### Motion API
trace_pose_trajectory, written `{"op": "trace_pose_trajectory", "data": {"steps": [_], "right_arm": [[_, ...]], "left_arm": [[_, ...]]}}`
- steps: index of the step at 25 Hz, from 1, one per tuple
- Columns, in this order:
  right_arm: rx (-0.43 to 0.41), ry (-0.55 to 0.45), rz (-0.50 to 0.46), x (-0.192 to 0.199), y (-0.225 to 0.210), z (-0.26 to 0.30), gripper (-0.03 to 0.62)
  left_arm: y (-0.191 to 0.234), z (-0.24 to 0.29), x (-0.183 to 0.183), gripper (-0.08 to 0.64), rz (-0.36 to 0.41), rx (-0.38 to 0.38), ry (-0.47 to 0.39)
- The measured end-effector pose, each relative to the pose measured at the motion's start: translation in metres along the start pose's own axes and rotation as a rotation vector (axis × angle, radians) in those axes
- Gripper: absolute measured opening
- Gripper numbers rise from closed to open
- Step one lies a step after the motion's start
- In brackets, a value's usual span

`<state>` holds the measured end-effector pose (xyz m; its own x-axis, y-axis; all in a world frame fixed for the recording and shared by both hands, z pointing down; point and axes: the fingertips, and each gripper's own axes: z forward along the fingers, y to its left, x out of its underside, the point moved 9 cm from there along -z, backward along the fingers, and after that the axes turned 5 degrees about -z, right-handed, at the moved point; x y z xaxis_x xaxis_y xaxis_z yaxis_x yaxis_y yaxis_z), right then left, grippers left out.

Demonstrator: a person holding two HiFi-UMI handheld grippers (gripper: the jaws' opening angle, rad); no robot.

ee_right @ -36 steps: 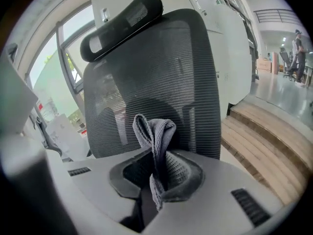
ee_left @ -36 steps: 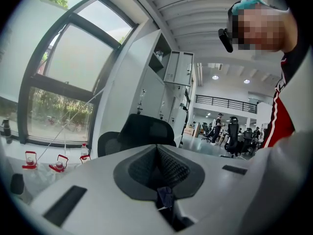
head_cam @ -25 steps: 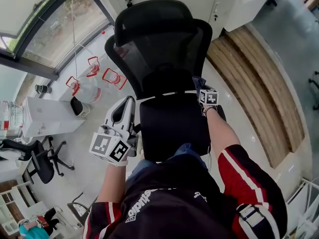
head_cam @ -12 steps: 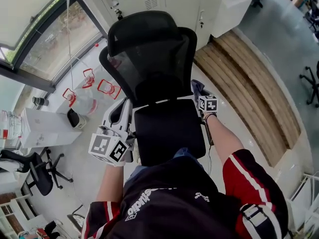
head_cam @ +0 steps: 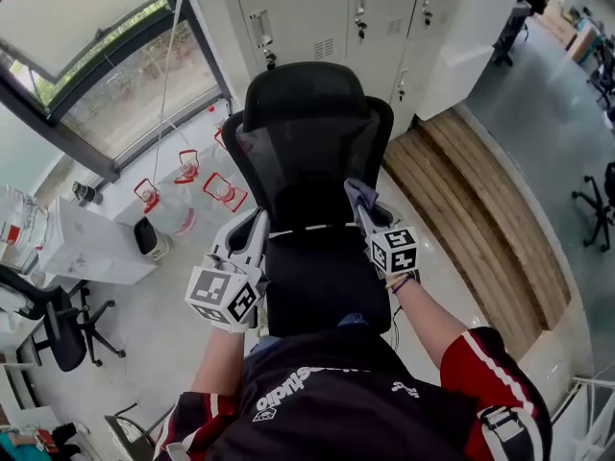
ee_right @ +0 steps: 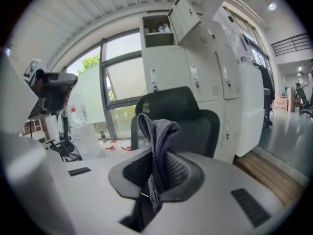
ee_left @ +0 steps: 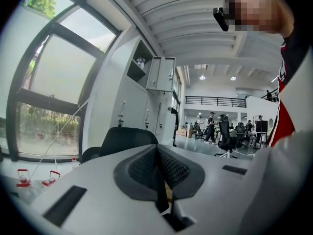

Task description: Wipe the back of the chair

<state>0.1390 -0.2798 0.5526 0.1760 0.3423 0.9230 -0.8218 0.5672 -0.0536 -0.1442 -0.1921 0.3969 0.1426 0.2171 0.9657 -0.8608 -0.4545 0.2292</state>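
Note:
A black mesh office chair (head_cam: 312,152) stands in front of me, its back and headrest facing me; the same chair (ee_right: 188,116) shows in the right gripper view and the chair (ee_left: 124,138) in the left gripper view. My right gripper (head_cam: 357,200) is shut on a grey-blue cloth (ee_right: 157,146), held near the right side of the chair back; the cloth (head_cam: 357,192) sticks up from its jaws. My left gripper (head_cam: 256,230) is shut with nothing in it, beside the chair's left side.
White lockers (head_cam: 327,17) stand behind the chair. A wooden platform (head_cam: 480,200) lies to the right. Clear bottles with red handles (head_cam: 207,181) sit on the floor at the left, near a window (head_cam: 86,75). A white desk (head_cam: 86,243) and another chair (head_cam: 53,325) are farther left.
The view has shifted, so the chair now sits lower and more central. My right gripper with the cloth has moved up and left toward the chair back. The left gripper rose slightly.

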Motion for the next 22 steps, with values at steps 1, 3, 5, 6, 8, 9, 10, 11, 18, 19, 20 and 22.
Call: {"op": "trace_pose_trajectory", "data": {"steps": [1, 3, 5, 6, 8, 9, 10, 11, 18, 19, 20, 22], "right_arm": [[-0.034, -0.027, -0.010, -0.018, 0.015, -0.009, 0.057], [-0.112, -0.084, -0.022, -0.051, 0.044, -0.029, 0.057], [-0.181, -0.137, -0.028, -0.078, 0.069, -0.045, 0.057], [-0.205, -0.154, -0.026, -0.087, 0.079, -0.050, 0.057], [-0.246, -0.167, -0.019, -0.098, 0.093, -0.051, 0.057], [-0.266, -0.165, -0.020, -0.101, 0.099, -0.049, 0.057], [-0.287, -0.159, -0.025, -0.103, 0.103, -0.048, 0.057], [-0.311, -0.153, -0.034, -0.104, 0.107, -0.047, 0.057], [-0.392, -0.155, -0.056, -0.107, 0.134, -0.062, 0.057], [-0.392, -0.157, -0.053, -0.105, 0.140, -0.068, 0.057], [-0.390, -0.158, -0.050, -0.103, 0.146, -0.075, 0.057], [-0.380, -0.158, -0.035, -0.096, 0.158, -0.091, 0.057]], "left_arm": [[-0.001, -0.003, -0.002, 0.025, -0.002, -0.004, -0.006], [-0.003, -0.010, -0.003, 0.025, -0.008, -0.012, -0.015], [-0.005, -0.016, 0.001, 0.025, -0.016, -0.027, -0.011], [-0.005, -0.020, 0.003, 0.025, -0.024, -0.036, -0.007], [-0.004, -0.027, 0.005, 0.025, -0.045, -0.054, -0.003], [-0.004, -0.031, 0.006, 0.025, -0.053, -0.064, -0.001], [-0.004, -0.035, 0.007, 0.025, -0.058, -0.073, 0.003], [-0.005, -0.038, 0.007, 0.025, -0.058, -0.082, 0.009], [-0.007, -0.066, 0.011, 0.025, -0.078, -0.087, 0.009], [-0.009, -0.070, 0.011, 0.025, -0.084, -0.079, 0.001], [-0.012, -0.076, 0.011, 0.025, -0.086, -0.069, -0.006], [-0.019, -0.090, 0.011, 0.025, -0.076, -0.048, -0.021]]}}
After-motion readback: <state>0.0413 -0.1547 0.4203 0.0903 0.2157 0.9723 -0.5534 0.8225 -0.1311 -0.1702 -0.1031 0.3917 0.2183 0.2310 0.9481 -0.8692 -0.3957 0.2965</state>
